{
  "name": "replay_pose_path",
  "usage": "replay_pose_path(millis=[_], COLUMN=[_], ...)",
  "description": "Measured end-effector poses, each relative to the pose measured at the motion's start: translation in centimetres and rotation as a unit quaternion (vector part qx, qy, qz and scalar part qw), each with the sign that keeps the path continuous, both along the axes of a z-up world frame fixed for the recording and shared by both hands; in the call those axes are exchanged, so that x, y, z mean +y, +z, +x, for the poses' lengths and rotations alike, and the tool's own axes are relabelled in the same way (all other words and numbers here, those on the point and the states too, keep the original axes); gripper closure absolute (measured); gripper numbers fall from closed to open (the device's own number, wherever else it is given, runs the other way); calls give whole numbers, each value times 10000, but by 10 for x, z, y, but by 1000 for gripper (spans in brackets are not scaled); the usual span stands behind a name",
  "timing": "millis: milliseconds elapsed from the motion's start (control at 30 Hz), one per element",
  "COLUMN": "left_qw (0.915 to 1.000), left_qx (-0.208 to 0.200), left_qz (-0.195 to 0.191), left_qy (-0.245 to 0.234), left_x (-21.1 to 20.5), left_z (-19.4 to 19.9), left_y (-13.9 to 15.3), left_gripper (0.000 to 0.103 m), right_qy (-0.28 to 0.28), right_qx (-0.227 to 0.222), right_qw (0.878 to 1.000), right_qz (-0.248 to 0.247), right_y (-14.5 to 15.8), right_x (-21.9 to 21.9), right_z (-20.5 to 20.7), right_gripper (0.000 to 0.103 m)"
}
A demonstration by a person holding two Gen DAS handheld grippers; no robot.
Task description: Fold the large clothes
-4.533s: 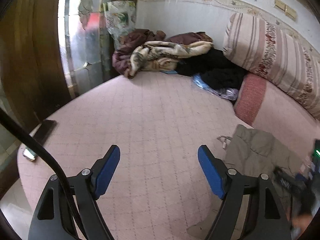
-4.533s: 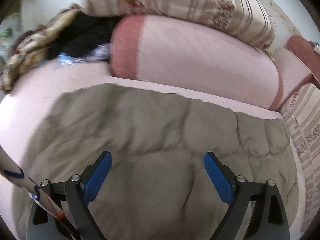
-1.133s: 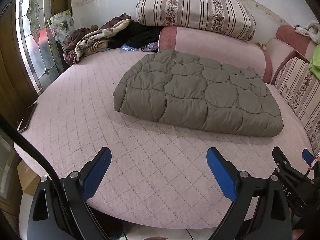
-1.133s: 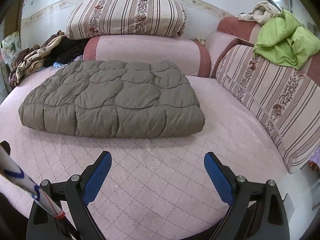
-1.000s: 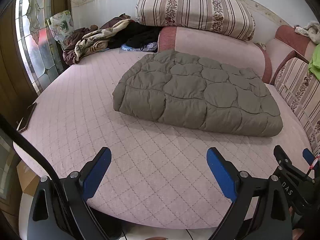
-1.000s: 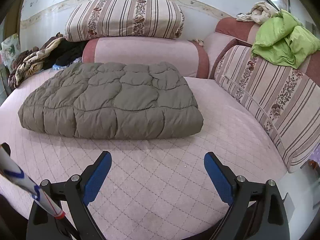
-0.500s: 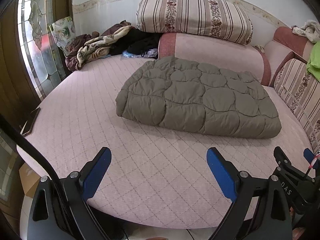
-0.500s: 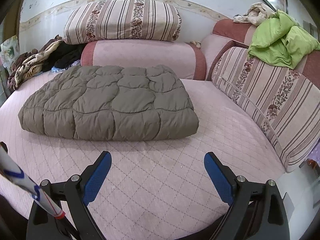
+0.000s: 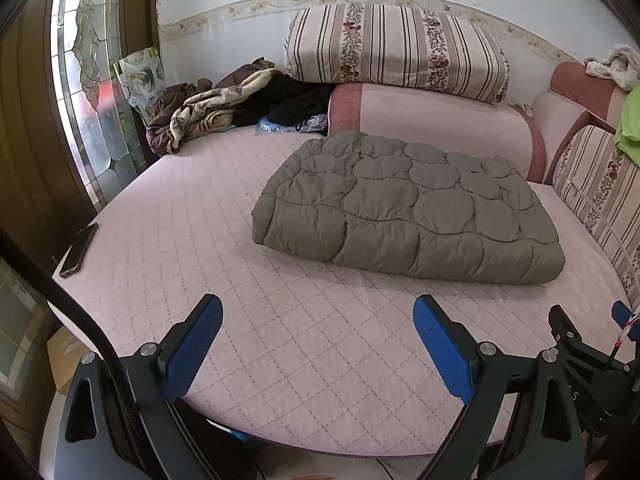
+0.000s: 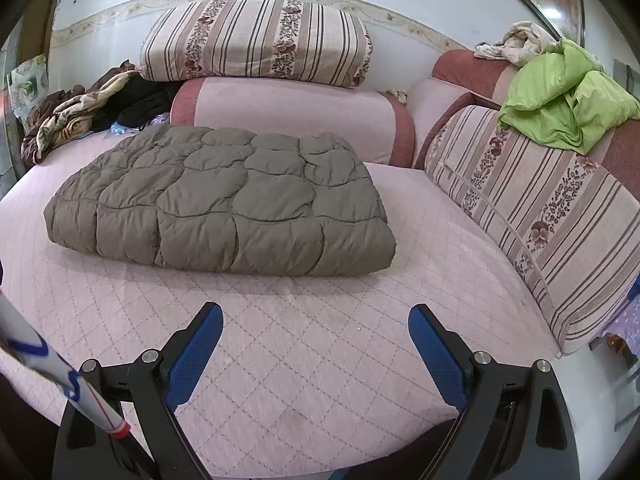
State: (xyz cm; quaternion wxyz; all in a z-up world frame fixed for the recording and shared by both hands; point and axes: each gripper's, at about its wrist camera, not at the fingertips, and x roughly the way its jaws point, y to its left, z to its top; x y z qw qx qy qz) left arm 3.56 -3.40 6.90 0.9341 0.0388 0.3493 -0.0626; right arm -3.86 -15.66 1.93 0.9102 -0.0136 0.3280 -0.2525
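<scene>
A folded olive-grey quilted coat lies flat on the pink quilted bed; it also shows in the right wrist view. My left gripper is open and empty, held over the bed's near edge, well short of the coat. My right gripper is open and empty, also over the near edge and apart from the coat. The right gripper's body shows at the lower right of the left wrist view.
Striped cushions and pink bolsters line the back and right side. A pile of clothes and blankets sits at the back left. A phone lies on the bed's left edge. Green bedding tops the right cushion.
Both grippers have drawn back and risen away from the folded coat, which lies still; the view takes in more of the wall and cushions. Both stay open.
</scene>
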Motion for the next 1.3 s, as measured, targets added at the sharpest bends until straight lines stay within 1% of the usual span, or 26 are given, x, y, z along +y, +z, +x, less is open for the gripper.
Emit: replay_pose_path(millis=[200, 467, 1100, 1300], left_qw=[9999, 9998, 9992, 9987], left_qx=[-114, -87, 338, 434], left_qz=[69, 150, 203, 257], left_qy=[9, 13, -45, 5], left_x=[-2, -6, -11, -12], left_z=[-6, -5, 14, 27], left_y=[3, 0, -23, -29], left_gripper=[8, 8, 8, 8], right_qy=[1, -42, -16, -6], right_qx=[-29, -189, 15, 62], right_qw=[10000, 9998, 9999, 9999], right_qz=[-14, 36, 150, 153], right_y=[2, 6, -12, -15], right_x=[2, 0, -6, -9], right_z=[-5, -9, 5, 12], right_gripper=[7, 7, 6, 6])
